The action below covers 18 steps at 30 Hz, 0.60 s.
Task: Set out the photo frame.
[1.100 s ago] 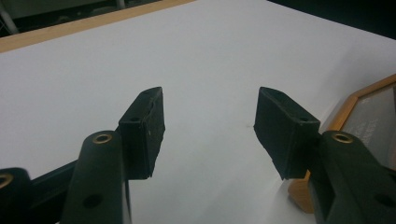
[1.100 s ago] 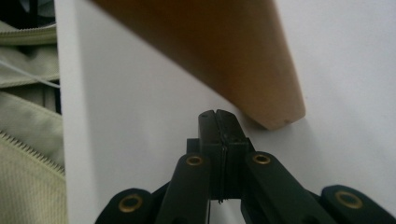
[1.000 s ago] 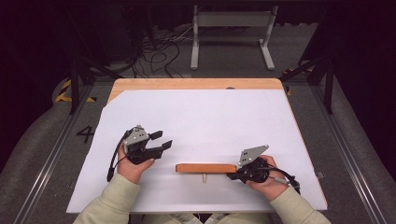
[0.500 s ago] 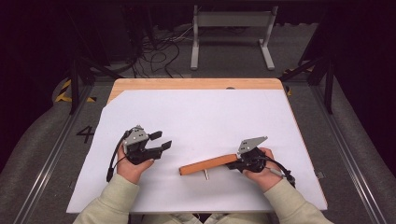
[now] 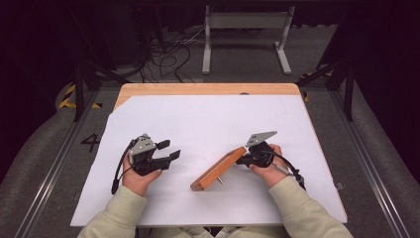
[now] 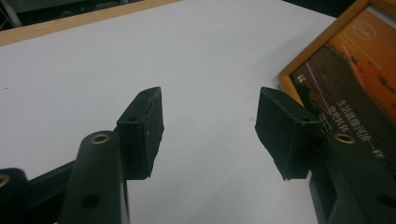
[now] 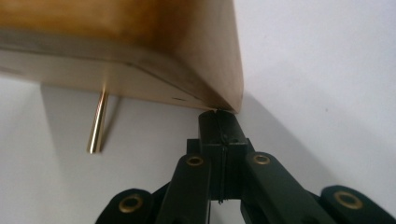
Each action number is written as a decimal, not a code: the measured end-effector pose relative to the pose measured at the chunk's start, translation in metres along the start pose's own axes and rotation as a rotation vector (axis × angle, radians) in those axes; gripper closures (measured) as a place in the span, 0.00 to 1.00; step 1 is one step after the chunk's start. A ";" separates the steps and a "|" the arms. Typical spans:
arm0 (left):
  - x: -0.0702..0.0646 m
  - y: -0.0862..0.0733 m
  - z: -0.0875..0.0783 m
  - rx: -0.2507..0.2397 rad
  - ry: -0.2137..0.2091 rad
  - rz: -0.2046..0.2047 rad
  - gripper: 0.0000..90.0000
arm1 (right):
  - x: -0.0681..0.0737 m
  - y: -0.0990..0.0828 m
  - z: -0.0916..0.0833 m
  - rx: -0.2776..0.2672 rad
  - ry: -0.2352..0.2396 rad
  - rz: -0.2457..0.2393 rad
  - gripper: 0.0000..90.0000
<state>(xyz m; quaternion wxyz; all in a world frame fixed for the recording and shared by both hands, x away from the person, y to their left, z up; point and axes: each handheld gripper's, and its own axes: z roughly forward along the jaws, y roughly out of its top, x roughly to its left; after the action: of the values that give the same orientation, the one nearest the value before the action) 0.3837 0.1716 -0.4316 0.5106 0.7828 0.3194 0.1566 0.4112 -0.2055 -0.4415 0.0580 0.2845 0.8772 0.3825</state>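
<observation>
The wooden picture frame (image 5: 219, 169) stands slanted on the white sheet (image 5: 213, 119), near the table's front edge, its brass leg (image 7: 97, 122) propped behind. The right gripper (image 5: 246, 157) has its jaws closed, tips at the frame's right corner. Well to the left, the left gripper (image 5: 169, 150) rests open, empty.

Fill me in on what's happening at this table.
A person holds a gripper in each hand over a white sheet. The right gripper, jaws shut, is at the corner of a wooden picture frame that stands on its peg and lies at an angle. The left gripper waits open beside it, holding nothing.
</observation>
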 end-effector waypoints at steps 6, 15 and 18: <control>0.001 -0.002 -0.001 -0.001 0.006 -0.004 0.46 | -0.007 0.013 0.011 0.011 0.000 0.015 1.00; 0.002 -0.003 -0.004 0.000 0.013 -0.016 0.46 | -0.011 0.041 0.036 0.026 0.024 0.017 1.00; 0.003 -0.003 -0.004 0.003 0.012 -0.018 0.46 | -0.010 0.048 0.042 0.028 0.025 0.004 1.00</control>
<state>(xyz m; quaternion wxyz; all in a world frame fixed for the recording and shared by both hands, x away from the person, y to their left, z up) 0.3824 0.1771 -0.4331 0.5088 0.7798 0.3297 0.1560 0.4551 -0.1578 -0.4383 0.0423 0.2824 0.8825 0.3737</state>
